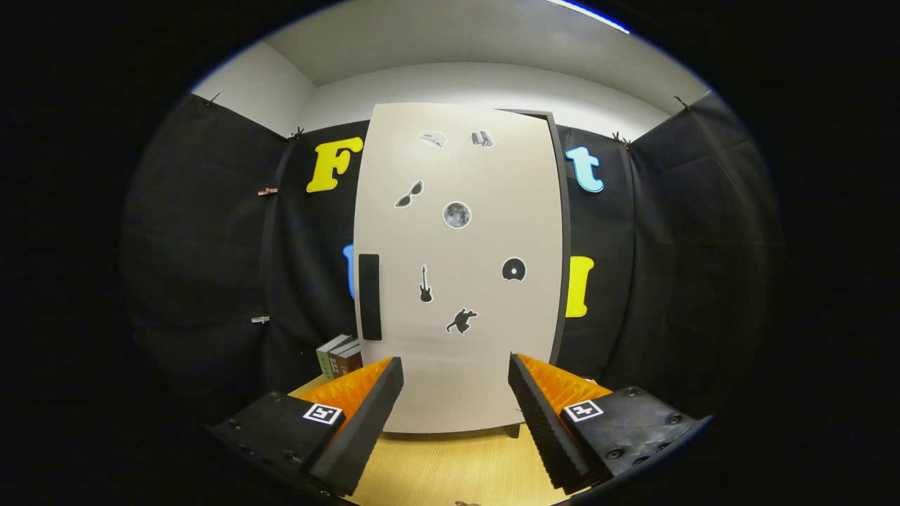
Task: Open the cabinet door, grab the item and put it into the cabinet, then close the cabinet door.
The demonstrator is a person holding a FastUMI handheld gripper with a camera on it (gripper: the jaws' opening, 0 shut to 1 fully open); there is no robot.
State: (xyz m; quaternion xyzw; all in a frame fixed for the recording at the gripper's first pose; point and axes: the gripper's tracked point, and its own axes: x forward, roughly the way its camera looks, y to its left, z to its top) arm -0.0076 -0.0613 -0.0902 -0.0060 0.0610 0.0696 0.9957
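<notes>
Looking straight at the cabinet (457, 267), I see its pale door (478, 351) closed, or nearly so; a dark edge runs down its right side, so I can't tell if it is fully seated. Black handle (369, 296) sits upright near the door's left edge. Small stickers (457, 214) dot the door, too small to read beyond rough shapes. Gripper (455, 372) is spread wide, fingers apart and holding nothing, both just short of the door's lower part. Item to store: I can't pick it out for sure. Some books (339, 355) stand left of the cabinet, half hidden behind the left finger and the door. Cabinet's foot (514, 430) barely peeks out below the door. Wooden tabletop (450, 467) lies under the fingers, mostly covered by them. Black cloth (211, 246) walls the booth, white wall and ceiling above.
</notes>
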